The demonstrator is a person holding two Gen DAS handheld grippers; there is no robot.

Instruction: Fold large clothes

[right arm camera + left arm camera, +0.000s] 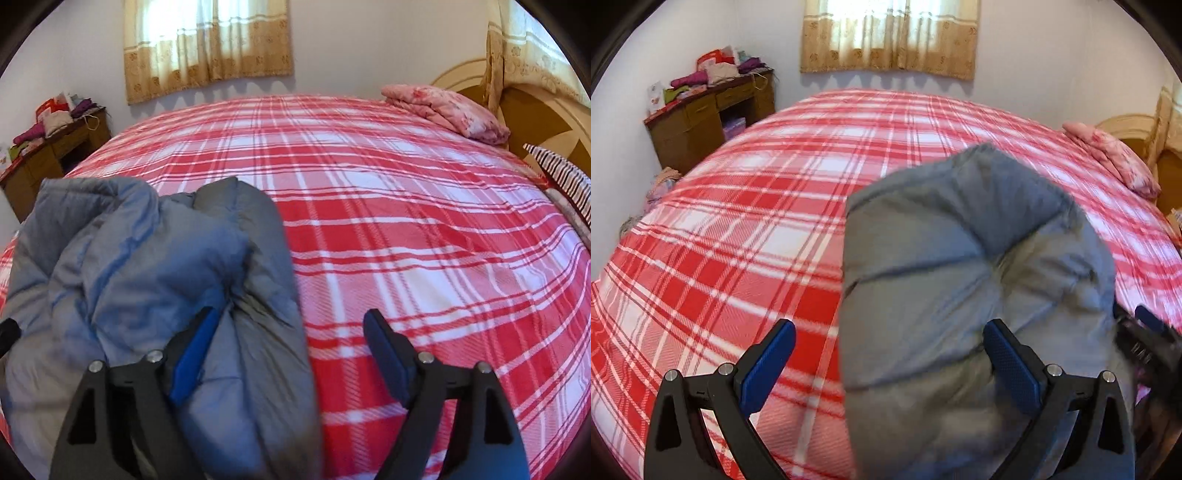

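- A grey padded jacket (964, 280) lies bunched on the red-and-white plaid bedspread (738, 229), on the near part of the bed, its quilted panels folded over one another into a thick bundle.
- The left gripper (888, 363) stands with its jaws wide apart over the jacket's left edge: one blue pad (1010, 365) sits over the grey fabric, the other over bare plaid; neither presses on the cloth.
- The right gripper (291, 354) is also spread wide at the jacket's opposite edge. Its left blue pad (194, 358) lies against a fold of the jacket (147, 280), its other pad over bare bedspread (424, 229); nothing is pinched between them.
- In the left wrist view, the tip of the right gripper shows just beside the jacket's right side.
- Beyond the jacket, the bedspread runs flat and bare to the far edge of the bed.
- At the head of the bed a folded pink floral quilt (447, 110) rests against the wooden headboard (546, 122), with a striped cloth (565, 181) near it.
- Past the far corner of the bed stands a wooden desk (701, 114) by the wall, its top piled with folded clothes (713, 70) in purple, pink and green; something pale sits in its open cubby, too small to tell.
- A beige curtain (890, 33) hangs on the wall behind the bed.
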